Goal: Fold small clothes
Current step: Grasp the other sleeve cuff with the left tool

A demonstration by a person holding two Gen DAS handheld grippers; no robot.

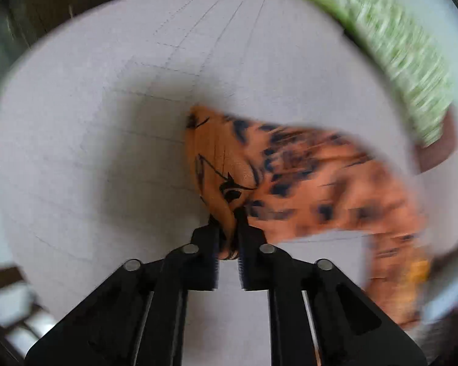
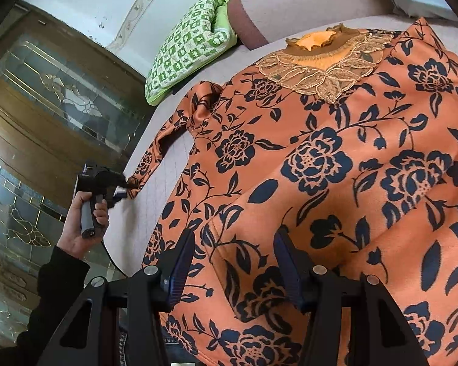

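Orange flowered top (image 2: pixel 320 158) lies spread flat on the pale bed (image 2: pixel 165 170), right under and ahead of the right gripper (image 2: pixel 235 262), whose 2 fingers stand apart holding nothing, while the left gripper (image 1: pixel 229 241), off to its left, is pinched tight on the sleeve end (image 1: pixel 226 183).

A green-and-white checked folded quilt (image 2: pixel 189 45) lay at the far edge of the pale grey bed cover (image 2: pixel 168 180), which bore a faint stitched grid. A brown band (image 2: pixel 244 18) ran just beside the quilt. A wooden cabinet (image 2: pixel 45 97) with etched floral glass panels stood alongside, under a white wall (image 2: pixel 107 0).
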